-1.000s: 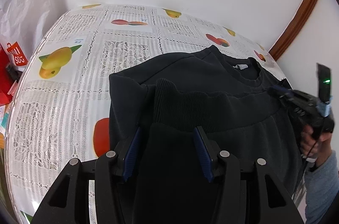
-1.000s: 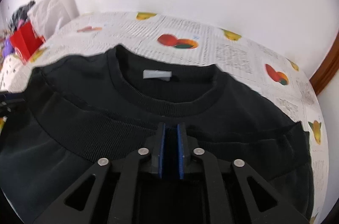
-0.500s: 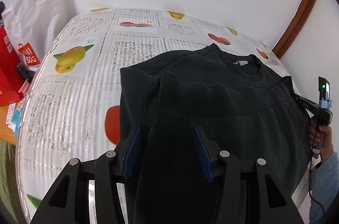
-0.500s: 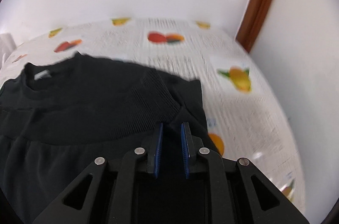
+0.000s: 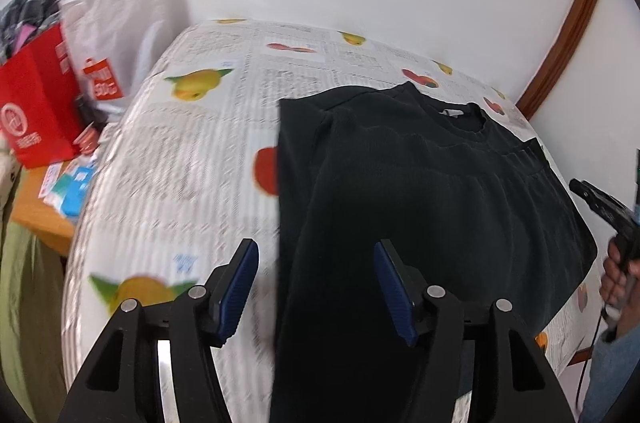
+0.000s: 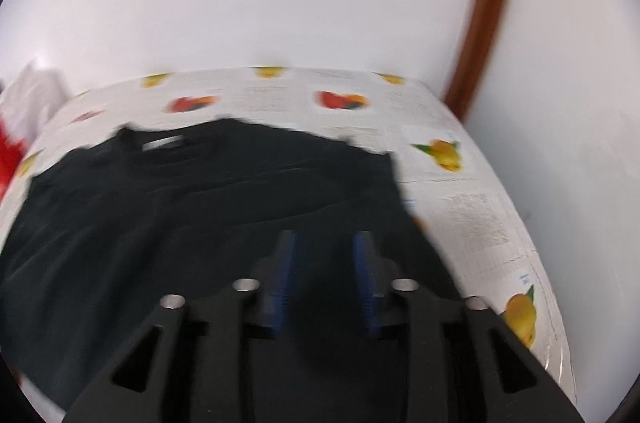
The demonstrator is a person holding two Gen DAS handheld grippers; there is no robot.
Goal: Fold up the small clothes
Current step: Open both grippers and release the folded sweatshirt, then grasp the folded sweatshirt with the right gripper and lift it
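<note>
The left tool (image 5: 316, 287), jaws wide and just opened further, hovers over the black sweatshirt's (image 5: 420, 207) left folded edge; cloth lies under the gap, unpinched. The sweatshirt lies flat on the fruit-print bench (image 5: 192, 183), collar (image 5: 468, 119) toward the far edge by the wall, its long axis running from near edge to far edge. The right tool (image 6: 324, 275), jaws also just opened and pinching nothing, sits over the sweatshirt's right side near the bench's right edge. Each tool is nearest its own side, so a next fold would probably start from either.
</note>
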